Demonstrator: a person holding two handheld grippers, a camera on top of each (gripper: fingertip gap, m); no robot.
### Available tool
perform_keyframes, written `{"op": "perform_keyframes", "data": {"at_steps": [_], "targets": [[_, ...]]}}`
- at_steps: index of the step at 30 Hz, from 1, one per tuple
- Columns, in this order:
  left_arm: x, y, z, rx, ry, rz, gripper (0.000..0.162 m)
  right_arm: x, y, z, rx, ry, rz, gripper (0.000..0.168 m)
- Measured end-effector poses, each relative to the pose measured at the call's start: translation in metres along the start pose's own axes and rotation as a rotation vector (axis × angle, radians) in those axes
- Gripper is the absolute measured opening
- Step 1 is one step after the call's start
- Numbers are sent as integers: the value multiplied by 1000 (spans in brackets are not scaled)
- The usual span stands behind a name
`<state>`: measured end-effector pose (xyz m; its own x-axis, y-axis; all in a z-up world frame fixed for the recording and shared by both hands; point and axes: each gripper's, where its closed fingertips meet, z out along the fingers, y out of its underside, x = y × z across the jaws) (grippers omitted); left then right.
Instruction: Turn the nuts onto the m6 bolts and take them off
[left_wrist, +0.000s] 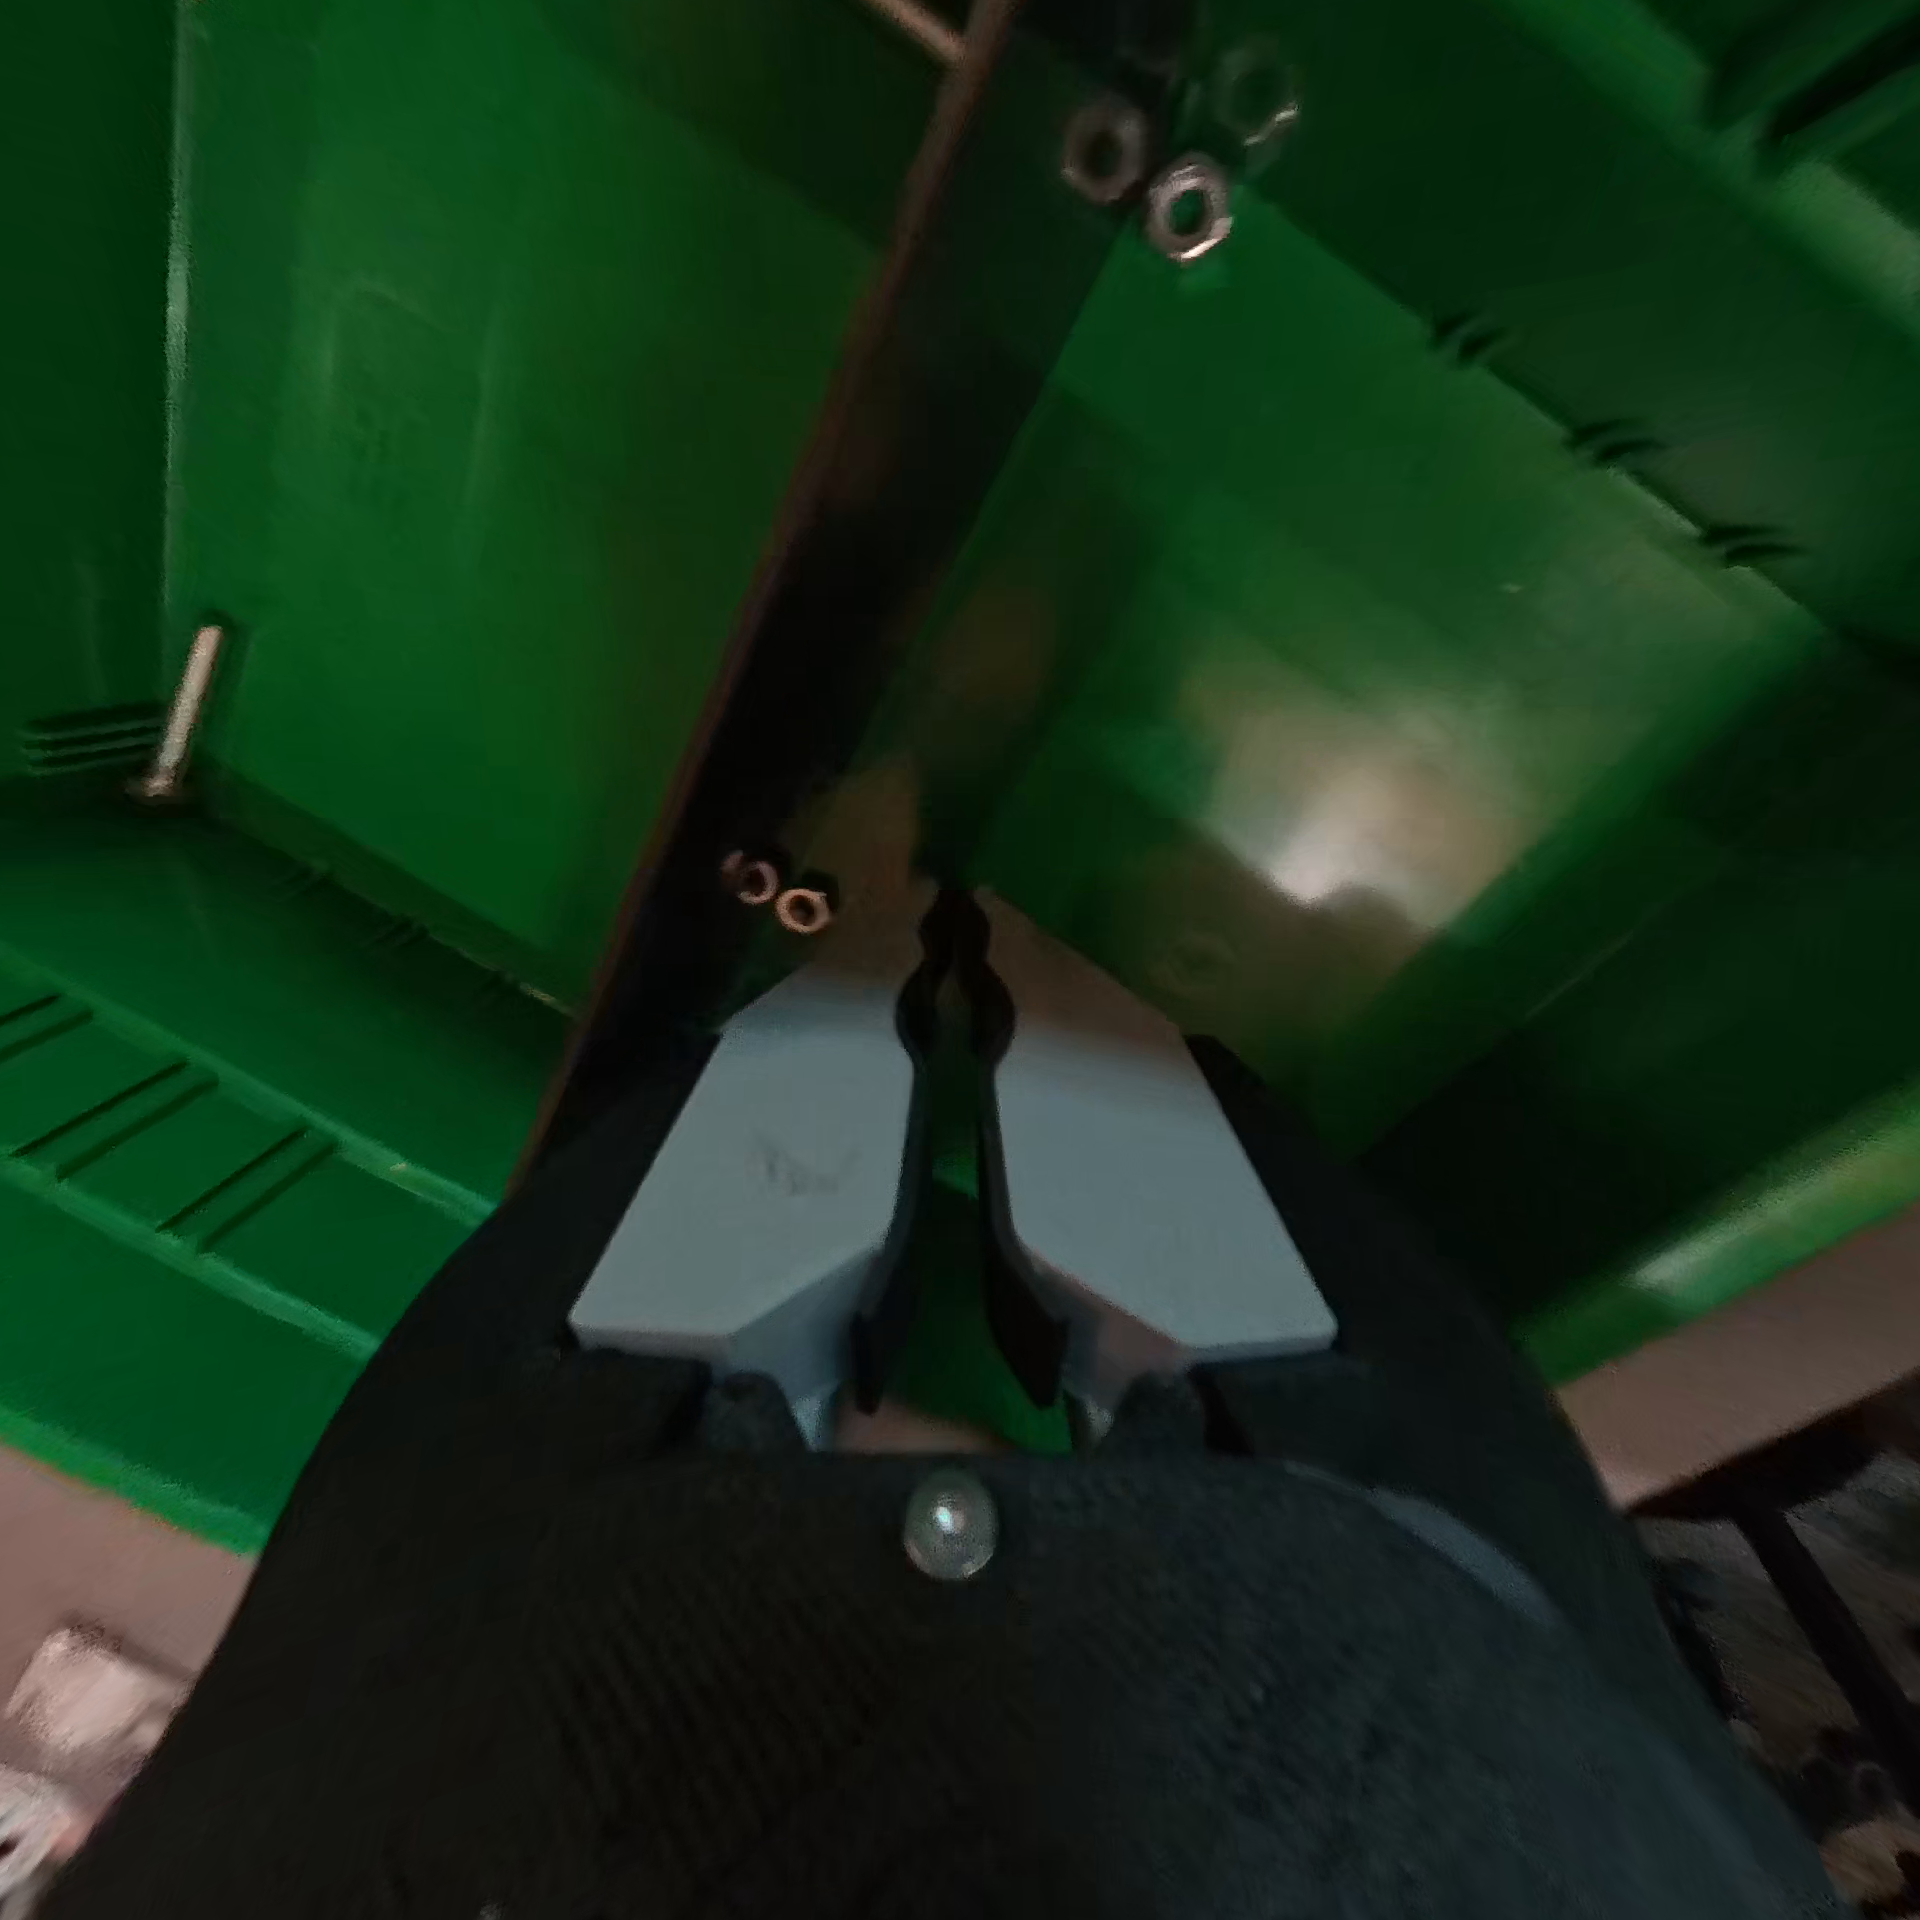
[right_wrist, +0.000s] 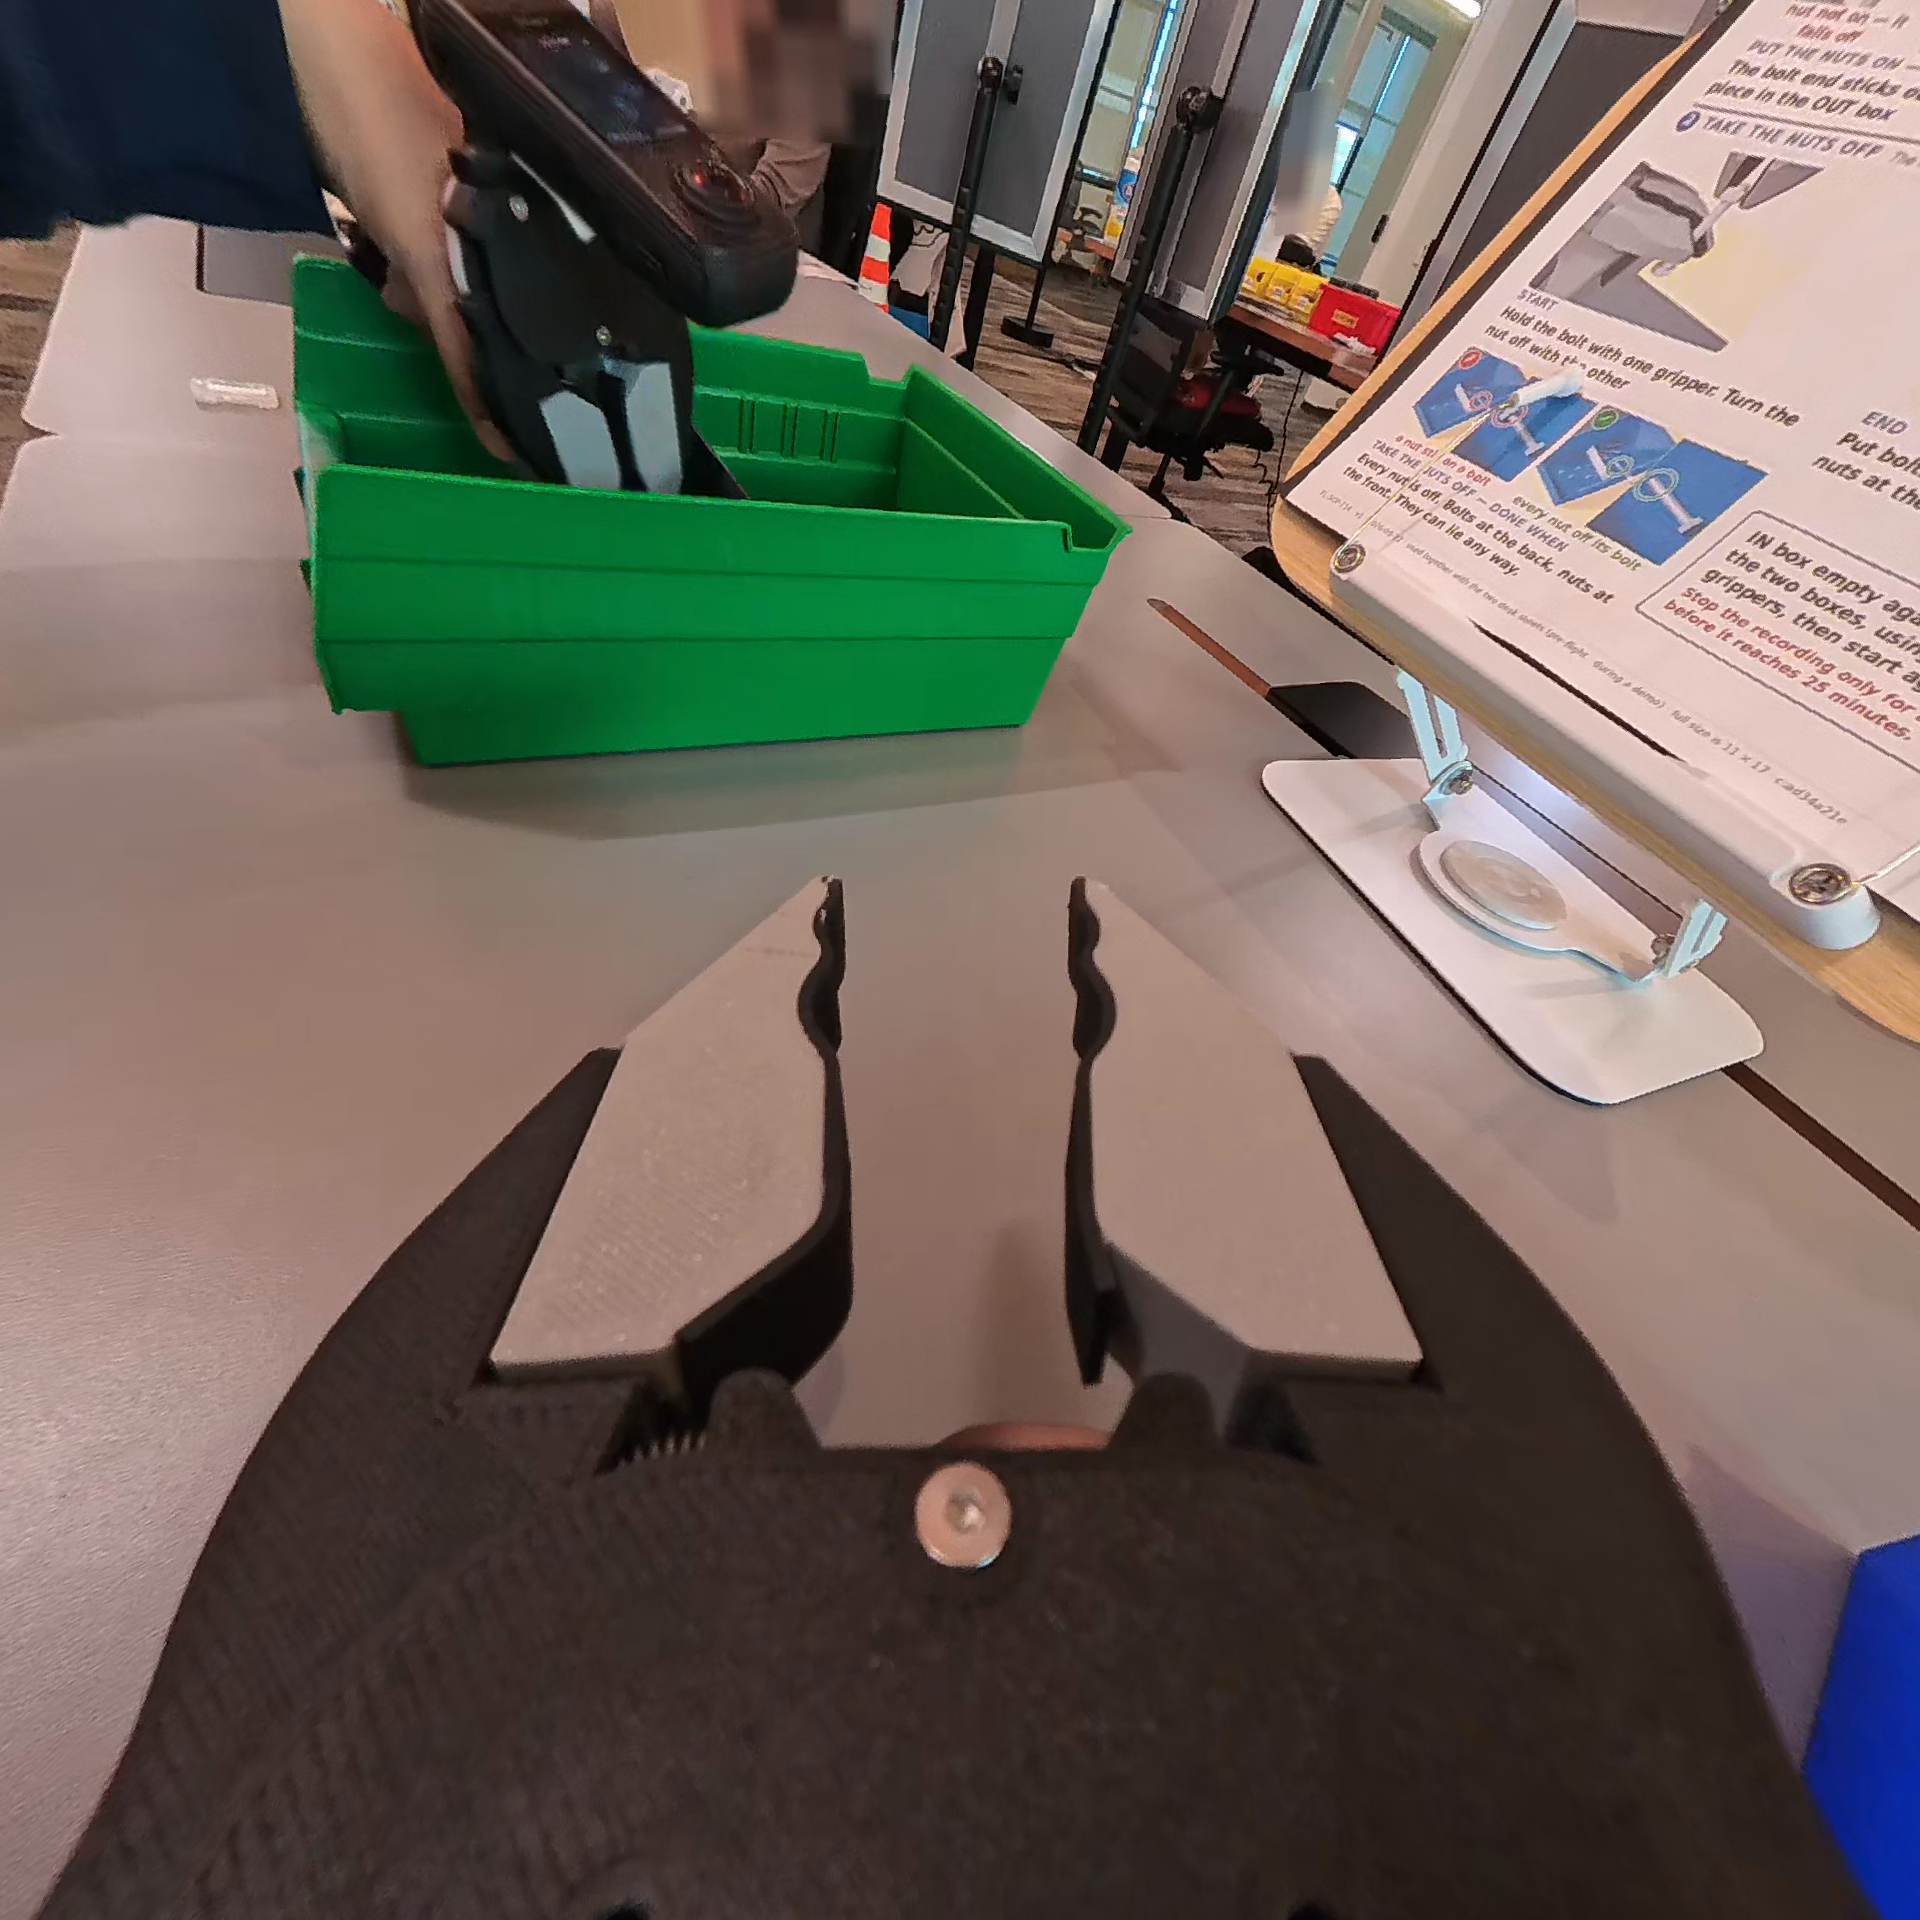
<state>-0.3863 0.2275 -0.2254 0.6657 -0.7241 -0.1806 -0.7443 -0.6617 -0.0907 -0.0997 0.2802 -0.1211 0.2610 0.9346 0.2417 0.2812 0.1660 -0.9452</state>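
Note:
My left gripper (left_wrist: 951, 920) is inside the green bin (left_wrist: 468, 416), with its jaws shut. The tips rest low beside a black divider (left_wrist: 831, 582), and I see nothing between them. Three steel nuts (left_wrist: 1190, 208) lie in the far corner of the right compartment. One bolt (left_wrist: 187, 712) lies in the left compartment against the wall. My right gripper (right_wrist: 951, 904) is open and empty above the grey table (right_wrist: 208, 935), short of the bin (right_wrist: 707, 603). The left gripper (right_wrist: 613, 436) also shows there, reaching down into the bin with its tips hidden by the wall.
A person's hand (right_wrist: 416, 260) holds the left gripper. An instruction sheet on a white stand (right_wrist: 1507, 883) stands at the right. A blue box (right_wrist: 1870, 1714) is at the near right edge. Two small rings (left_wrist: 779, 894) show on the glossy divider, perhaps reflections. One gripper's finger ends stand about 30 cm off the other's. The left tips stand about 15 cm off the bolt (left_wrist: 187, 712).

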Motion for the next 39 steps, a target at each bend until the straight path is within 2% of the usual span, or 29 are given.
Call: {"op": "perform_keyframes", "data": {"at_steps": [2,3,5,9,11,12,14,17,25,28,33,39], "targets": [[26,0,-5,23,157,-9,0,0,-1,-1,5,0,0,39],[25,4,-5,3,136,-13,0,0,-2,-1,8,-1,0,39],[12,13,-5,-38,33,-32,13,-1,-4,-2,14,-3,-2,39],[-1,4,-10,39,-110,-39,30,-5,-6,-3,18,-9,-15,39],[0,6,-8,30,-143,-5,46,-5,-7,-3,18,-9,-22,38],[3,4,-8,40,-135,5,43,-6,-6,-3,17,-10,-23,38],[4,2,-8,50,-121,0,48,-6,-6,-3,15,-10,-23,38],[5,0,-7,53,-74,-6,48,-5,-6,-3,14,-8,-22,37],[14,0,-4,27,87,-11,76,-6,-7,-4,20,-10,-23,36],[7,3,-2,9,87,-25,73,-7,-7,-4,19,-14,-28,35],[0,5,-2,16,47,-52,75,-9,-9,-5,25,-19,-31,34],[3,4,-1,16,94,-75,71,-11,-7,-4,18,-23,-38,34]]}}
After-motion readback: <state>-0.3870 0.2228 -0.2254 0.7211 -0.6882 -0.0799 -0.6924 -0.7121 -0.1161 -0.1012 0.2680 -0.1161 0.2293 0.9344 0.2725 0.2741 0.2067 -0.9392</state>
